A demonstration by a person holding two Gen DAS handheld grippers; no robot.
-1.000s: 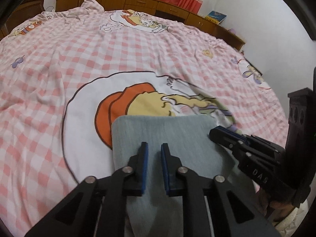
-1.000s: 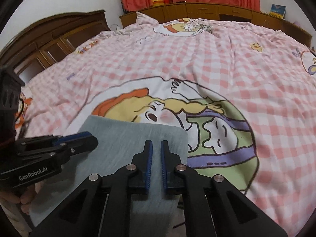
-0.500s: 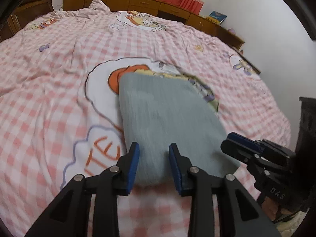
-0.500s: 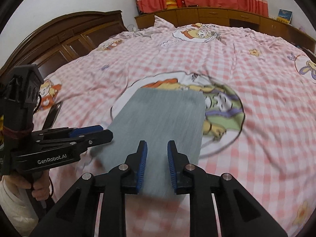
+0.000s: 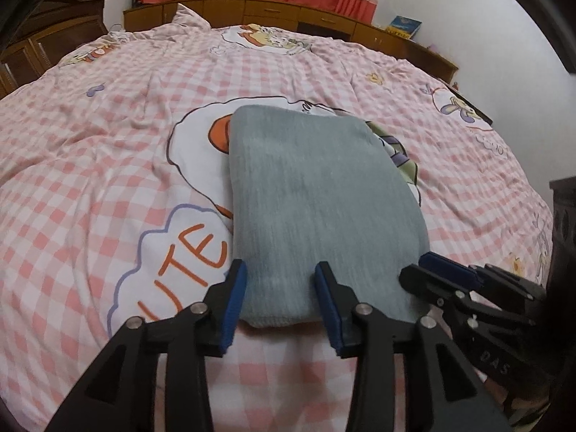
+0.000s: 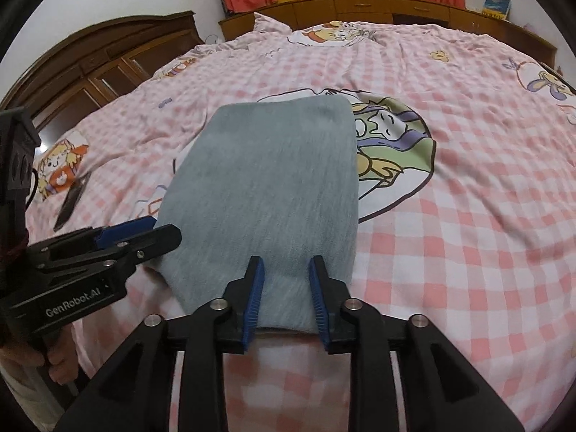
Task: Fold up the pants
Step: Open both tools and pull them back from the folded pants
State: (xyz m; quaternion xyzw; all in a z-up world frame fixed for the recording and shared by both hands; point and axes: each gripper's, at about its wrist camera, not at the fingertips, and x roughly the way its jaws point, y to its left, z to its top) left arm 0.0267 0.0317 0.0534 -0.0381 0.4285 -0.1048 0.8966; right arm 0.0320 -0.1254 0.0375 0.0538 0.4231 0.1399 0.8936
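Left wrist view showed the pink checked bedspread (image 5: 108, 165) filling the frame, with the folded pants (image 5: 316, 194) lying flat at centre. My left gripper (image 5: 280, 298) and right gripper (image 6: 286, 293) hung released at the near edge, lower centre. I judged gentle smoothing enough.

black hand-held gripper (image 5: 280, 302), blue pads (image 5: 233, 306), silver screws, white "genrobot.ai" lettering

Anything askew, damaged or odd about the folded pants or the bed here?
Nothing stands out. The grey folded pants lie flat in a tidy rectangle on the pink checked bedspread, which is only mildly wrinkled. Both the left claw and right claw are open, holding nothing.
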